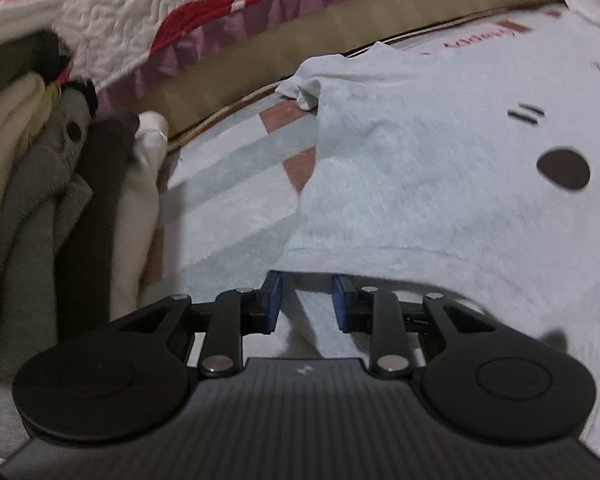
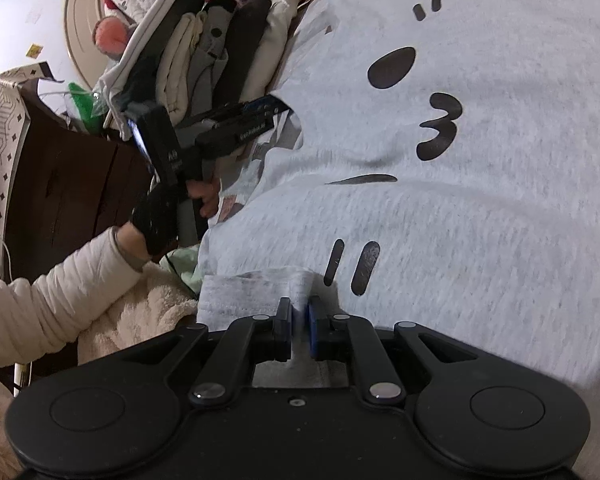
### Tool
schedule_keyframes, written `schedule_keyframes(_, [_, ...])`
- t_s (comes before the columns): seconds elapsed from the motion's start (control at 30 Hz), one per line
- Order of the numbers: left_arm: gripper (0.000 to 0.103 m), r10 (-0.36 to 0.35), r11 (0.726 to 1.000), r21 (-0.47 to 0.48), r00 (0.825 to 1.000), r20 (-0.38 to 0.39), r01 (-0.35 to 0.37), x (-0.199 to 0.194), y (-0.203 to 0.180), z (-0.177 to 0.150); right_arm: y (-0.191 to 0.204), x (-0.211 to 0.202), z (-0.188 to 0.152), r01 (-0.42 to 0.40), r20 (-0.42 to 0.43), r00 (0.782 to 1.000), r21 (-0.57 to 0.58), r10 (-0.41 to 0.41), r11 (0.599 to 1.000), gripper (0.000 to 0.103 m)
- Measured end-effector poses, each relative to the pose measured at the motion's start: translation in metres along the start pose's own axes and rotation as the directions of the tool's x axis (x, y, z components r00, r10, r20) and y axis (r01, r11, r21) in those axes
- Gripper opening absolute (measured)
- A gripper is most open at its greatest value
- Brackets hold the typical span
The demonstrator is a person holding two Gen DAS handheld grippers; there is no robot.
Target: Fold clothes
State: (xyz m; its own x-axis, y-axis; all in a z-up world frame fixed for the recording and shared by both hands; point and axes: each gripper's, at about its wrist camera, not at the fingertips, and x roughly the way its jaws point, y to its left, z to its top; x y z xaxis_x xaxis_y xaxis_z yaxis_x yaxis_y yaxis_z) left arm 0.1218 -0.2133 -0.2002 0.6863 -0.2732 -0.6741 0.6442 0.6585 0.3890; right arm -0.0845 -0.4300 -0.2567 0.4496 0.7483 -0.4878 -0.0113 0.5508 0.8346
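On the bed: grey shirt [image 2: 460, 208] | right gripper [image 2: 299, 316] pinches hem | left gripper [image 1: 306, 300] parted, fingertips under shirt edge

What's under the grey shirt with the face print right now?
The grey shirt lies on a patterned sheet with pale stripes and reddish patches, visible only beside its edge. The left gripper has its fingertips tucked under that edge. Everything beneath the shirt's middle is covered.

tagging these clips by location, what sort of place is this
Most likely a bedroom at home, with the folding done on a bed. A quilt with a ruffled edge lies beside the grey shirt, a stack of clothes is next to it, and a dark wooden cabinet stands alongside.
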Motion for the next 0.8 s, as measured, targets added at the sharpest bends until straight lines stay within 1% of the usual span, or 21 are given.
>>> schedule_keyframes(0.03, [0.036, 0.051, 0.999, 0.014, 0.999, 0.004, -0.051, 0.000, -0.001, -0.001, 0.000, 0.000, -0.001, 0.001, 0.007, 1.000, 0.005, -0.001, 1.000, 0.012])
schedule_keyframes(0.07, [0.052, 0.112, 0.994, 0.018, 0.994, -0.004, -0.112, 0.001, 0.000, -0.002, 0.000, 0.000, -0.002, 0.002, 0.015, 1.000, 0.008, -0.002, 1.000, 0.012])
schedule_keyframes(0.1, [0.056, 0.148, 0.989, 0.011, 0.989, -0.012, -0.148, 0.003, 0.003, -0.003, 0.001, 0.000, -0.003, 0.003, 0.021, 1.000, 0.012, -0.003, 1.000, 0.013])
schedule_keyframes(0.17, [0.056, 0.096, 0.993, -0.061, 0.995, -0.024, -0.098, 0.006, 0.018, -0.004, 0.000, -0.001, -0.004, 0.004, 0.028, 1.000, 0.015, -0.004, 1.000, 0.013])
schedule_keyframes(0.23, [0.056, 0.020, 0.992, -0.124, 1.000, -0.014, -0.021, 0.009, 0.028, -0.005, 0.000, 0.000, -0.005, 0.001, 0.032, 0.999, 0.018, -0.001, 1.000, 0.013])
schedule_keyframes(0.3, [0.057, -0.061, 0.990, -0.126, 0.998, 0.020, 0.063, 0.013, 0.031, -0.005, 0.000, 0.000, -0.005, 0.000, 0.032, 0.999, 0.016, -0.001, 1.000, 0.013])
schedule_keyframes(0.33, [0.057, -0.085, 0.990, -0.113, 0.996, 0.028, 0.087, 0.015, 0.030, -0.005, 0.000, 0.001, -0.004, 0.001, 0.031, 1.000, 0.013, -0.001, 1.000, 0.013])
schedule_keyframes(0.37, [0.054, -0.089, 0.991, -0.096, 0.995, 0.047, 0.093, 0.016, 0.027, -0.006, 0.001, 0.001, -0.004, 0.001, 0.030, 1.000, 0.011, -0.002, 1.000, 0.013])
schedule_keyframes(0.4, [0.038, -0.089, 0.992, -0.081, 0.994, 0.058, 0.093, 0.017, 0.026, -0.006, 0.001, 0.001, -0.004, 0.003, 0.029, 1.000, 0.008, -0.003, 1.000, 0.013])
schedule_keyframes(0.43, [0.024, -0.075, 0.995, -0.069, 0.996, 0.052, 0.079, 0.016, 0.025, -0.006, 0.002, 0.000, -0.005, 0.005, 0.027, 1.000, 0.002, -0.005, 1.000, 0.013])
schedule_keyframes(0.47, [0.005, -0.061, 0.996, -0.058, 0.997, 0.046, 0.064, 0.016, 0.025, -0.006, 0.002, 0.000, -0.005, 0.005, 0.024, 1.000, -0.003, -0.005, 1.000, 0.013])
schedule_keyframes(0.5, [0.002, -0.048, 0.998, -0.046, 0.998, 0.039, 0.050, 0.016, 0.025, -0.006, 0.003, 0.000, -0.005, 0.003, 0.020, 1.000, -0.009, -0.003, 1.000, 0.013])
schedule_keyframes(0.63, [0.002, 0.008, 1.000, 0.001, 1.000, 0.017, -0.008, 0.015, 0.023, -0.004, 0.004, -0.002, -0.007, -0.004, 0.034, 0.999, -0.007, 0.004, 1.000, 0.013])
schedule_keyframes(0.7, [0.005, 0.036, 0.999, 0.025, 0.999, 0.007, -0.036, 0.015, 0.023, -0.004, 0.003, -0.002, -0.010, -0.012, 0.047, 0.999, 0.001, 0.012, 1.000, 0.013])
schedule_keyframes(0.73, [0.008, 0.050, 0.998, 0.037, 0.999, 0.002, -0.050, 0.015, 0.023, -0.004, 0.001, -0.002, -0.012, -0.017, 0.054, 0.998, 0.008, 0.016, 1.000, 0.013])
schedule_keyframes(0.77, [0.013, 0.064, 0.997, 0.050, 0.998, -0.003, -0.064, 0.014, 0.022, -0.003, -0.001, -0.002, -0.013, -0.025, 0.062, 0.998, 0.021, 0.023, 0.999, 0.013])
schedule_keyframes(0.8, [0.023, 0.078, 0.995, 0.060, 0.997, -0.013, -0.077, 0.015, 0.021, -0.003, -0.003, -0.002, -0.014, -0.032, 0.068, 0.997, 0.032, 0.030, 0.999, 0.013])
